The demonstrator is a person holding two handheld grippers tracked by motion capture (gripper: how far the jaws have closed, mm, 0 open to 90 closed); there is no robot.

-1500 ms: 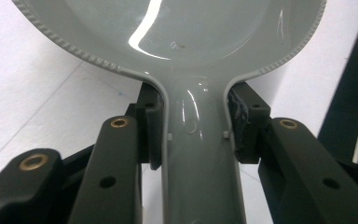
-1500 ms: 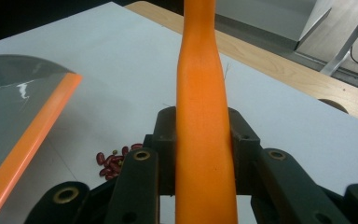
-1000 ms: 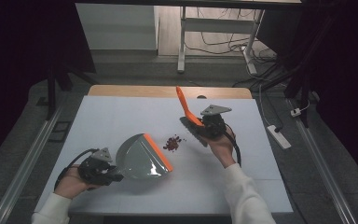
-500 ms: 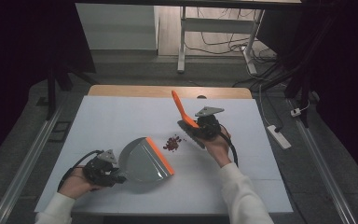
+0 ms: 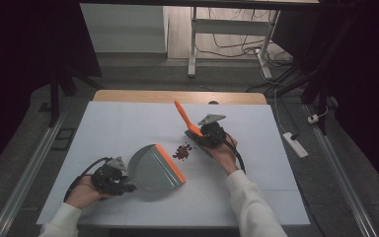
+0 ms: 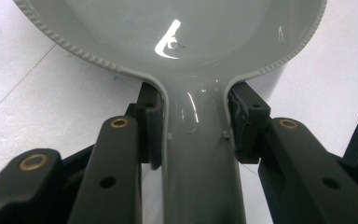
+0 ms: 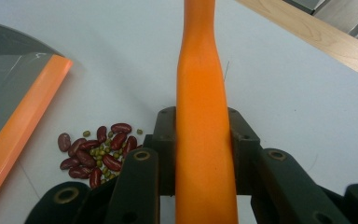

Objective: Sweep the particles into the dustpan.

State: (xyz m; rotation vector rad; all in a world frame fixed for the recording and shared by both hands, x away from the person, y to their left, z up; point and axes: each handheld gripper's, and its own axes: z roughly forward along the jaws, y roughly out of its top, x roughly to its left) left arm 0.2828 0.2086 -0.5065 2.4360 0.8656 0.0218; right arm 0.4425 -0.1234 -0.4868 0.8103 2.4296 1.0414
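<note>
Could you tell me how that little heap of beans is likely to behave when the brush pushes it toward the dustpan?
The beans lie loose, so they will probably scatter. The small round green ones may roll past the dustpan lip.

No readable text, labels, brands, numbers or signs in any view. Dustpan (image 6: 200, 42), orange handle (image 7: 203, 116), table sheet (image 5: 128, 123): plain surfaces, no print visible.
</note>
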